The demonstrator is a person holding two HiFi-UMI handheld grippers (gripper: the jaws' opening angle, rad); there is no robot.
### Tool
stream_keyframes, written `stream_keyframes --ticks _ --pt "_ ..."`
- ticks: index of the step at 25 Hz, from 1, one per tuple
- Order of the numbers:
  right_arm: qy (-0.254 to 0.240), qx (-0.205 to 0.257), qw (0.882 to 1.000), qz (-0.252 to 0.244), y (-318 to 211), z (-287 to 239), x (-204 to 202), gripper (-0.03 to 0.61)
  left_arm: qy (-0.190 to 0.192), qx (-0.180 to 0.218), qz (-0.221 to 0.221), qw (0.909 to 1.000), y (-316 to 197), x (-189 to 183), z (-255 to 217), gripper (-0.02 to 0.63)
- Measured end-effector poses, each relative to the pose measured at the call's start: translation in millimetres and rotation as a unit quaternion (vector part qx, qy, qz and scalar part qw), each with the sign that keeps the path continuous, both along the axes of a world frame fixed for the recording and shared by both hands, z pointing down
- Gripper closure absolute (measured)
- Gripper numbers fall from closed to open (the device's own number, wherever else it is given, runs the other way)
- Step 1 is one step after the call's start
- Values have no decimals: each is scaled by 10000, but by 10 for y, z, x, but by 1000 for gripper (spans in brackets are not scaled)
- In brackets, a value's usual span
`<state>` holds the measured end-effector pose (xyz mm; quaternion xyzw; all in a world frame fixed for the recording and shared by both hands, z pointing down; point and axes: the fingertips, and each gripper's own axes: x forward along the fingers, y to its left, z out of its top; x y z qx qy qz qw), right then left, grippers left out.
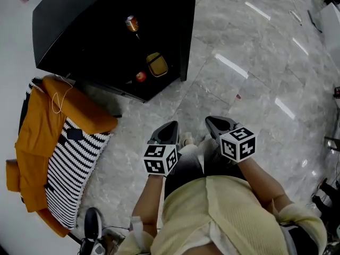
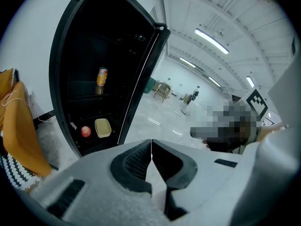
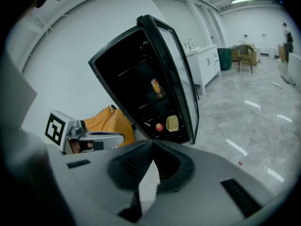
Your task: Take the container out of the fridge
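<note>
Left gripper [image 1: 168, 132], right gripper [image 1: 220, 125]: jaws pressed together, empty, well apart from open fridge [image 1: 69, 20] | yellow container [image 1: 157, 64]: low shelf, beside red fruit [image 1: 141, 76] | handling: likely light, stiff, smooth plastic; pinch its rim

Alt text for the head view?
An open black fridge holds a yellow container, a red apple and a can. Nearer the camera, the left gripper and right gripper are shut and empty. An orange jacket lies at left.
</note>
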<state>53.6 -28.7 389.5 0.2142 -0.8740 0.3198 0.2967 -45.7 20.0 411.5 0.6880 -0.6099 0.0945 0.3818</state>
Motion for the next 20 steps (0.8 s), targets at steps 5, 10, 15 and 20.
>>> stream_keyframes --ticks 5,10,15,20 --pt "73 42 10000 5 -209 141 -60 551 -104 -219 125 9996 -102 -40 269 591" --pt "24 4 9999 -169 -432 289 -222 551 -555 -272 180 9979 -332 -179 415 591" --pt "86 86 9987 -492 -721 507 -461 551 -525 -316 26 9981 -610 -354 695 591" --pt "126 -8 9978 -646 -826 875 -702 551 -738 -409 54 9964 -775 -466 1037 591"
